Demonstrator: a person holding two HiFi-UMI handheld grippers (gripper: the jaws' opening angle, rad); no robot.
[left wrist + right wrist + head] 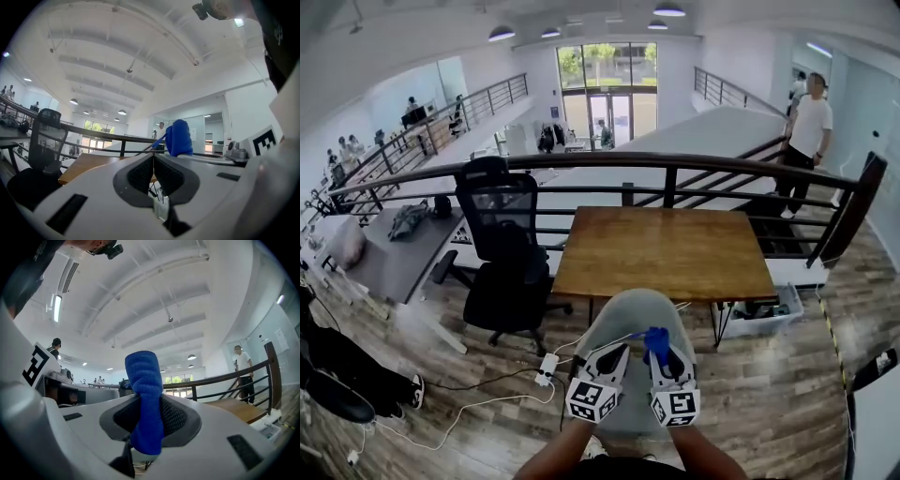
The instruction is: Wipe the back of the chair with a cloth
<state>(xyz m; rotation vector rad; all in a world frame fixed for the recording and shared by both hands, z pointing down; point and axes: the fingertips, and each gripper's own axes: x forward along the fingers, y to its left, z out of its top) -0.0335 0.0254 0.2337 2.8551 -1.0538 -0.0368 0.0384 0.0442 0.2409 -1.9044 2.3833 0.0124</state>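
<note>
A black mesh-backed office chair (501,253) stands left of the wooden table (666,251), its back facing me; in the left gripper view the chair (43,140) shows at the far left. Both grippers are held close to my body, low in the head view. My right gripper (661,353) is shut on a folded blue cloth (146,394) that sticks up between its jaws; the cloth (656,341) shows as a blue tuft. My left gripper (609,360) has its jaws pressed together with nothing between them. In its own view the blue cloth (178,138) appears just beyond.
A dark metal railing (675,173) runs behind the table and chair. A power strip and cables (546,369) lie on the wood floor near the chair. A clear bin (761,314) sits under the table's right end. A person (806,141) stands at the far right.
</note>
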